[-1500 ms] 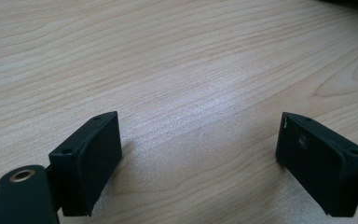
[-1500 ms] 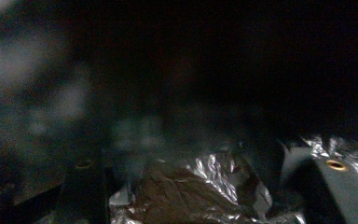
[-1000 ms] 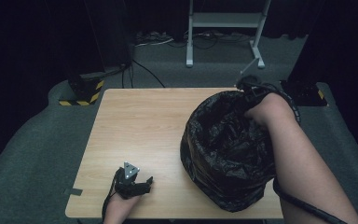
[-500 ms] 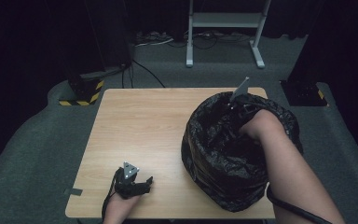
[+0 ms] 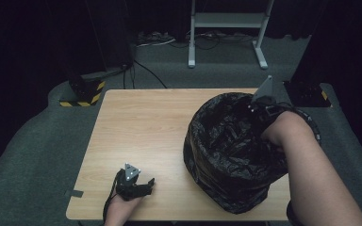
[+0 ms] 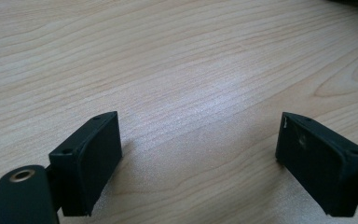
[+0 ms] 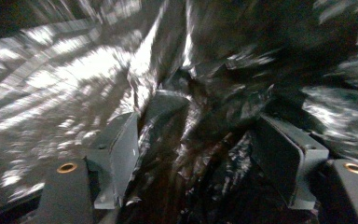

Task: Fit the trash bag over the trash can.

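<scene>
A black plastic bag [image 5: 226,155], bulging and open at the top, stands on the right half of the wooden table [image 5: 141,122]. My right gripper [image 5: 258,113] reaches into its mouth at the far right rim, its grey plate sticking up. In the right gripper view, crumpled bag film [image 7: 214,70] lies ahead, and my right gripper [image 7: 200,154] is open with loose folds between its jaws. My left gripper [image 5: 143,185] rests near the table's front edge, left of the bag. In the left gripper view it [image 6: 198,158] is open wide over bare wood [image 6: 177,70].
A white metal stand [image 5: 226,21] and cables [image 5: 155,40] are on the grey floor beyond the table. A yellow-and-black striped block [image 5: 82,92] sits off the far left corner. A strip of tape [image 5: 75,193] hangs at the front left corner.
My right hand has slid along the bag's far rim and tilted, so the grey plate now stands up above the bag. The left gripper has stayed put.
</scene>
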{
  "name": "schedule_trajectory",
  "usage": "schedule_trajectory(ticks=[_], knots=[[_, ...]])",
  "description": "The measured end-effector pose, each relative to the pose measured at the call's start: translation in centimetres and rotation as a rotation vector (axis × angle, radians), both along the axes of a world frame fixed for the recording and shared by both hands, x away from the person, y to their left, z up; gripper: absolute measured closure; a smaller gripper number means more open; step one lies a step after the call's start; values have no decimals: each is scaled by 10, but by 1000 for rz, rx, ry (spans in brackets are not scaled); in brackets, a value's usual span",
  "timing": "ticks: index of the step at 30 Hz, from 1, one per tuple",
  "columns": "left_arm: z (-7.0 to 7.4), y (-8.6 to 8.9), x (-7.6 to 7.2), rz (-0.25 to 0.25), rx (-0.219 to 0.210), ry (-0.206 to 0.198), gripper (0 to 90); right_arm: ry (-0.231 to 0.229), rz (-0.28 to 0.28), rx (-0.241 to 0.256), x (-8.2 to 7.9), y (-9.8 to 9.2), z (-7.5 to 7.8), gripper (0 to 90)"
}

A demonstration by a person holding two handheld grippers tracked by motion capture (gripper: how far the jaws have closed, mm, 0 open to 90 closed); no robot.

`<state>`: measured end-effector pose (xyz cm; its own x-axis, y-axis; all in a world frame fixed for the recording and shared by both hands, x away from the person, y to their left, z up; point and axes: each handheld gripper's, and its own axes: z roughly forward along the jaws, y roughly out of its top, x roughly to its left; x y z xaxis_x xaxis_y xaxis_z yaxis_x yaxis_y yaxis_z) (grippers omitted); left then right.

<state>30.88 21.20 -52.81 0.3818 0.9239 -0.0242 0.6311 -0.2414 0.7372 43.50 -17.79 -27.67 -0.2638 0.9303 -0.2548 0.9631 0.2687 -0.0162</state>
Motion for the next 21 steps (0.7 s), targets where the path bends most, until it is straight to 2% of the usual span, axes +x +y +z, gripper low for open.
schedule_trajectory(ticks=[2, 3, 4, 5, 10, 13, 15, 16, 20, 21], knots=[[0, 0, 0, 1, -2, 1, 142, 36, -7, -3, 1, -3, -17, 315], [0, 0, 0, 1, -2, 1, 142, 36, -7, -3, 1, -3, -17, 315], [0, 0, 0, 0, -2, 1, 142, 63, -3, -2, 2, -3, -31, 309], [0, 0, 0, 0, -2, 1, 142, 74, -1, -4, 3, -2, -36, 312], [0, 0, 0, 0, 2, -1, 142, 95, 18, 7, 3, 0, -48, 298], [0, 0, 0, 0, 2, 0, 143, 90, 22, 18, 2, 1, -47, 290], [0, 0, 0, 0, 2, 0, 143, 77, 30, 45, 2, 3, -41, 273], [0, 0, 0, 0, 5, 0, 144, 44, 43, 73, 2, 4, -31, 250], [0, 0, 0, 0, 6, 0, 143, -36, 57, 138, 0, 0, -2, 200], [0, 0, 0, 0, 6, 0, 143, -36, 57, 138, 0, 0, -2, 200]])
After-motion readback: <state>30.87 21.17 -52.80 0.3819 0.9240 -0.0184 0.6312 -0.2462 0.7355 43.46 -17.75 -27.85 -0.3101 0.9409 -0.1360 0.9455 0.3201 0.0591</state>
